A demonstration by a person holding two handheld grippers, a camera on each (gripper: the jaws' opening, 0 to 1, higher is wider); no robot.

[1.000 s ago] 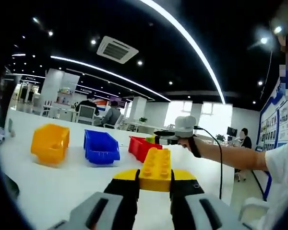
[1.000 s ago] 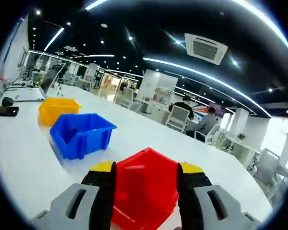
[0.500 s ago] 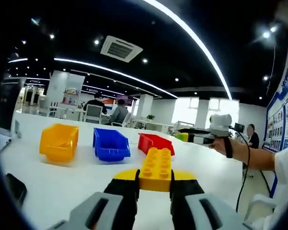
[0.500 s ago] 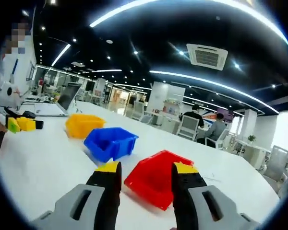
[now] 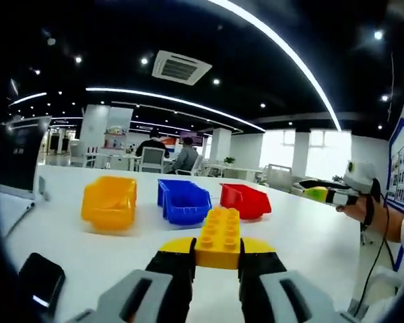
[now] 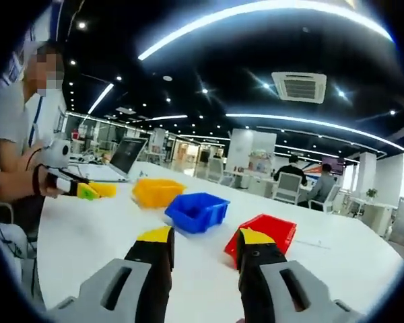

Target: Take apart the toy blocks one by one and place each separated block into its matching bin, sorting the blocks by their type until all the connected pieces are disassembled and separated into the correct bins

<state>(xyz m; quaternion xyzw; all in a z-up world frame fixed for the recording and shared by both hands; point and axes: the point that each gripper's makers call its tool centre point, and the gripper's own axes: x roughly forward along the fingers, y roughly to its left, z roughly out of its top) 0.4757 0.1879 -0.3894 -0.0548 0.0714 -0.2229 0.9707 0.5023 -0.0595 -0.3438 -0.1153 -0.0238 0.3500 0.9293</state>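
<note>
A yellow studded block point(image 5: 219, 237) sits between the jaws of my left gripper point(image 5: 216, 250), which is shut on it above the white table point(image 5: 303, 235). Beyond it stand three bins in a row: yellow point(image 5: 110, 202), blue point(image 5: 183, 200) and red point(image 5: 246, 200). My right gripper point(image 6: 202, 243) is open with nothing between its jaws, a short way back from the red bin point(image 6: 266, 230), blue bin point(image 6: 197, 210) and yellow bin point(image 6: 157, 192). In the left gripper view the right gripper point(image 5: 328, 195) shows at the right edge, in a hand. The left gripper point(image 6: 77, 188) with its yellow block point(image 6: 106, 190) shows at the left.
A dark phone point(image 5: 40, 282) lies at the table's near left corner. An open laptop point(image 6: 124, 158) stands behind the yellow bin. A person point(image 6: 20, 134) sits at the left of the table. Chairs and seated people are far behind the bins.
The right gripper has drawn back from over the red bin, which now lies farther ahead. The left gripper still holds the yellow block, and its view has swung, showing the bins more centred.
</note>
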